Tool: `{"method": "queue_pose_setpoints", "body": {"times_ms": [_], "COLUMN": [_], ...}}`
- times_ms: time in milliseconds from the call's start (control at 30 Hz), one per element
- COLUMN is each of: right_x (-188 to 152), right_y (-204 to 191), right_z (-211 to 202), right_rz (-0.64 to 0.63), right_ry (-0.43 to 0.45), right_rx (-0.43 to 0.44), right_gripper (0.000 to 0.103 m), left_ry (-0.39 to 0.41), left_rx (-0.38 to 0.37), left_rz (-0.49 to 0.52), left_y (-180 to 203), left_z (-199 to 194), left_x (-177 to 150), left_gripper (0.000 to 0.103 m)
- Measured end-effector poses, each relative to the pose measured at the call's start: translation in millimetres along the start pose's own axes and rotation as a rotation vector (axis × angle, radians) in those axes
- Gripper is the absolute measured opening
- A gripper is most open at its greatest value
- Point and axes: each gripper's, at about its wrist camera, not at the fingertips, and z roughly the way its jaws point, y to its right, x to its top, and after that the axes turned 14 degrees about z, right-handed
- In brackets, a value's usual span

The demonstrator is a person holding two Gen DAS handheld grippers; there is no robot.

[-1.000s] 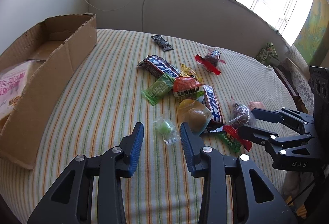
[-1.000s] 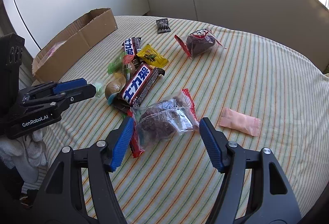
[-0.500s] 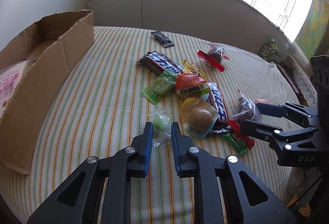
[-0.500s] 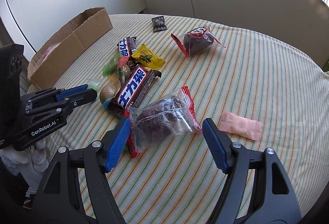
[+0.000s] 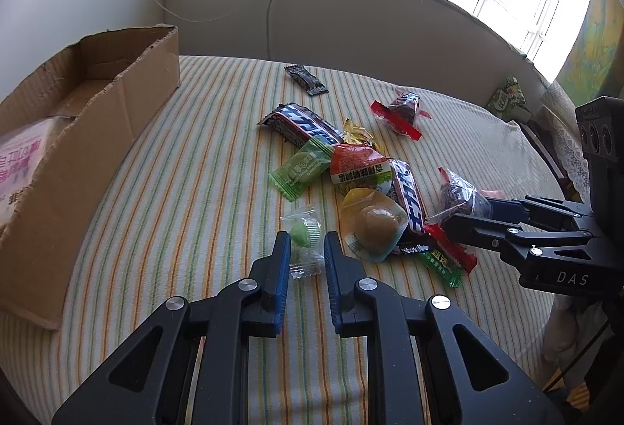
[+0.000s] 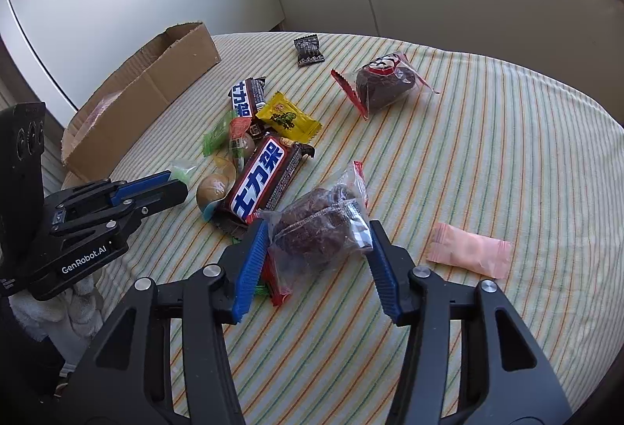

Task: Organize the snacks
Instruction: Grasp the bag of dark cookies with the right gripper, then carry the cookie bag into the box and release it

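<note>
1. Left gripper [image 5: 307, 256]: clenched on the green candy [image 5: 304, 234], a small clear-wrapped sweet lying on the striped tablecloth [image 5: 187, 191]; the blue pads press the wrapper's near end, and the candy itself sits just ahead of the tips.
2. Right gripper [image 6: 318, 247]: jaws closing around the dark cake packet [image 6: 323, 226], which lies between the pads, its long axis running across the gap; the left pad touches the wrapper, while the right pad looks just at its edge, so a firm hold is not yet certain.
3. Snack pile [image 5: 351, 175]: immediately right of the left gripper and left of the right one; bars and sachets overlap, touching the cake packet's red seam.
4. Cardboard box [image 5: 97, 136]: likely destination, at the far left edge of the table, open top upward. It is nearer the left hand; the right must cross the pile to reach it.
</note>
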Motion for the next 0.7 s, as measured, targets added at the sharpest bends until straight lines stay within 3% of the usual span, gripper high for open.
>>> {"method": "queue_pose_setpoints", "body": {"times_ms": [300,700], "right_x": [0,38], "right_y": [-4,-47], "right_z": [-20,-39], "right_rz": [0.001,-0.071], "right_ry": [0.058,0.130], "right_rx": [0.002,0.056], "right_gripper": [0.051,0.051], "left_ry": [0.033,0.122], "left_rx": [0.018,0.089], "left_rz": [-0.023,-0.055], "left_y": [-6,-39], "left_z": [-14,-51], "left_x": [-4,11], "left_gripper": [0.016,0.016]}}
